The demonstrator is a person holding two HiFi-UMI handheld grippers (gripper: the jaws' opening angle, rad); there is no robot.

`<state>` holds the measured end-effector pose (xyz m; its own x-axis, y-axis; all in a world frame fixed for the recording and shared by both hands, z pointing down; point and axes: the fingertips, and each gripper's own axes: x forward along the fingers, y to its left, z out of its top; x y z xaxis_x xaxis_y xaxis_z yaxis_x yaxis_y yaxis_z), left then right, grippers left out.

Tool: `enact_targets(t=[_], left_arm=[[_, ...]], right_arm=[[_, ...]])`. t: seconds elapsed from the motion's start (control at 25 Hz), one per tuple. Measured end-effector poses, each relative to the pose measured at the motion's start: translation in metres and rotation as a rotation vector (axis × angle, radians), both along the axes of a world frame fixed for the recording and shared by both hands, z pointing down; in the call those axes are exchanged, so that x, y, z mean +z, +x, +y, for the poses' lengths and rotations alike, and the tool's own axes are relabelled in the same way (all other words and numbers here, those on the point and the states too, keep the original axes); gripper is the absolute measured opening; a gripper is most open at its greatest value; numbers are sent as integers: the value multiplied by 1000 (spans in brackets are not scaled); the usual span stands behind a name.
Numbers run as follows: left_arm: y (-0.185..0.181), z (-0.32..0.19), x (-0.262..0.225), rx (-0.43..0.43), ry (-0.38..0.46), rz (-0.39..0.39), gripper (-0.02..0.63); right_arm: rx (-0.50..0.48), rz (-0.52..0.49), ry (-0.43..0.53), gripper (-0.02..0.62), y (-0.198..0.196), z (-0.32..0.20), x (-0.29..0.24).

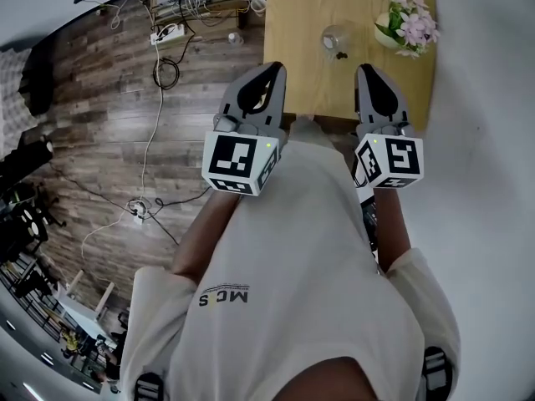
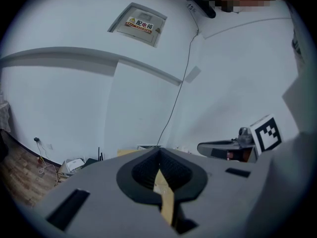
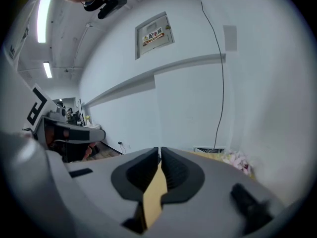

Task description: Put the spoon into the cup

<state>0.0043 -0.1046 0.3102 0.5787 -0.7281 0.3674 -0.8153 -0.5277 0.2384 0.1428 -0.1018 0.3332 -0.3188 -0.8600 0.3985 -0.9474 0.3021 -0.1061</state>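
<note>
A clear glass cup (image 1: 336, 38) stands on the wooden table (image 1: 301, 48) ahead of me, with a small dark item (image 1: 341, 55) at its near side; I cannot tell whether that is the spoon. Both grippers are held up at the table's near edge, level with each other. My left gripper (image 1: 274, 68) (image 2: 158, 150) is shut, its jaws meeting at the tips with nothing between them. My right gripper (image 1: 365, 70) (image 3: 159, 149) is shut and empty too. Each gripper view looks at the white wall, so the cup is hidden there.
A pot of pink and white flowers (image 1: 407, 23) (image 3: 238, 161) stands at the table's far right. Cables and a power strip (image 1: 167, 33) lie on the wood floor to the left. The white wall runs along the right side.
</note>
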Motion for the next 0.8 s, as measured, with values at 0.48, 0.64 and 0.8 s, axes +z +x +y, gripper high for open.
enact_targets(t=[0.48,0.64,0.8], left_arm=[[-5,5,-12,32,8,-1,11],[0,6,-15,52,14,3,11],[5,13,-14,72,15,7,11]], right_arm=[[-158,38,50,43,-29,22,-38],[-183,56,71,41,-35,26,-42],[-161,59,77,41,-31,30,-41]])
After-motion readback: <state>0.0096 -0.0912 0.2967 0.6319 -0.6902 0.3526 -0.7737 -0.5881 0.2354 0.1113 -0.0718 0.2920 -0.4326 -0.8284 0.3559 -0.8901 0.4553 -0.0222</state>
